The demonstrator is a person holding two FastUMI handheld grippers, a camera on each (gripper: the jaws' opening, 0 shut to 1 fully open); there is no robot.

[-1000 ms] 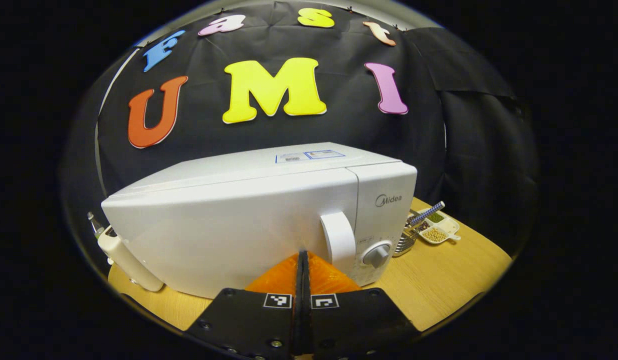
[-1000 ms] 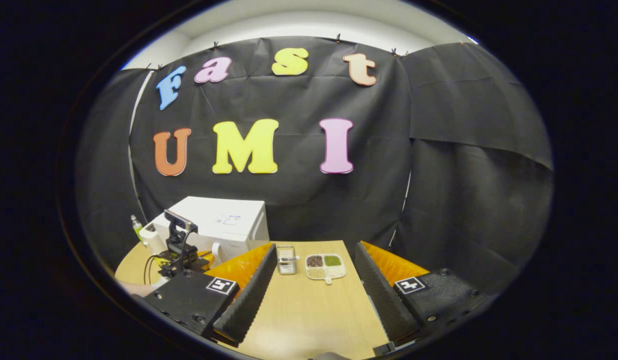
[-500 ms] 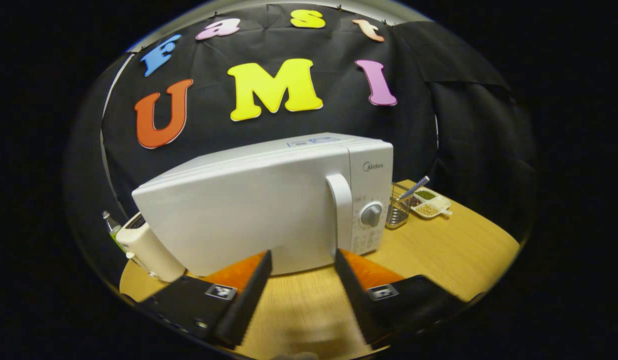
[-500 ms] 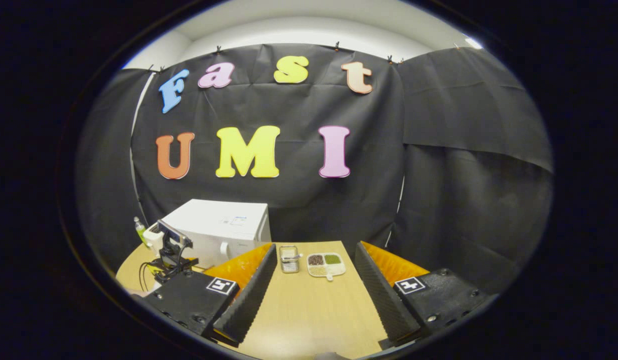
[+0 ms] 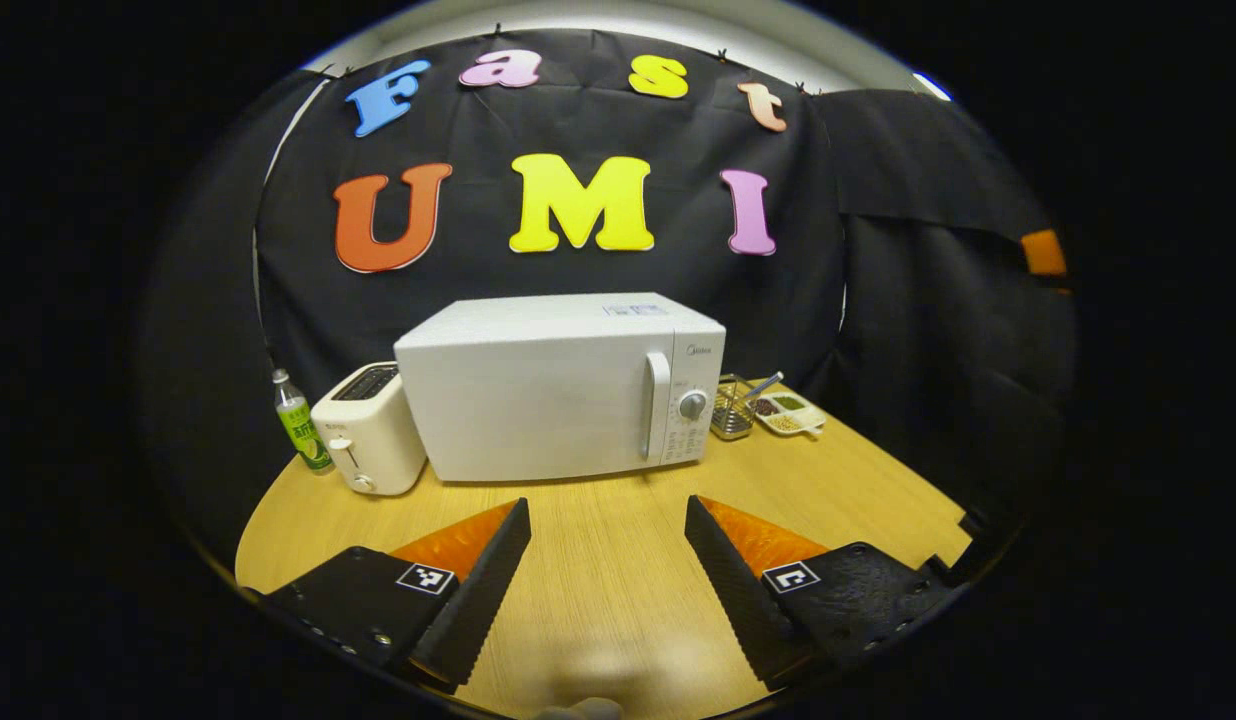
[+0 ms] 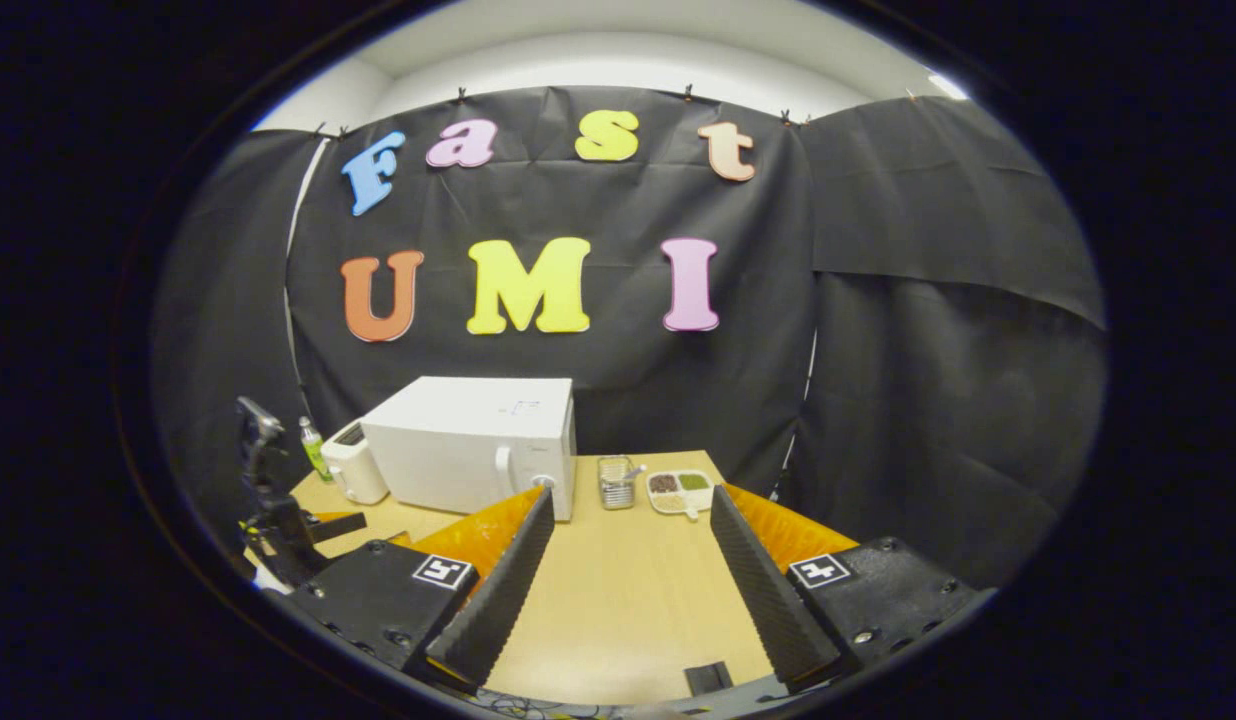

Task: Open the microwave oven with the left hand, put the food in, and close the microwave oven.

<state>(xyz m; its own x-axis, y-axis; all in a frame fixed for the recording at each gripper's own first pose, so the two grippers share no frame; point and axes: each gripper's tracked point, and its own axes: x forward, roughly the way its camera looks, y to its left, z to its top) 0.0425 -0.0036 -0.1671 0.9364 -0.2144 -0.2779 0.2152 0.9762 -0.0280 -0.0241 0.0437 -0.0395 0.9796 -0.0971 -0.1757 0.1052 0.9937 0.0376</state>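
- White microwave oven is sitting closed, both grippers well in front of it.
- Left gripper is hanging spread; aim squarely around the door handle.
- Right gripper is waiting spread, empty.

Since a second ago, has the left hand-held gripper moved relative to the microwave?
Yes. The left hand-held gripper has backed away from the microwave, which now looks much smaller and farther off, door shut. Its fingers, shut a second ago, now stand open.

one microwave, one toaster, perhaps one bottle
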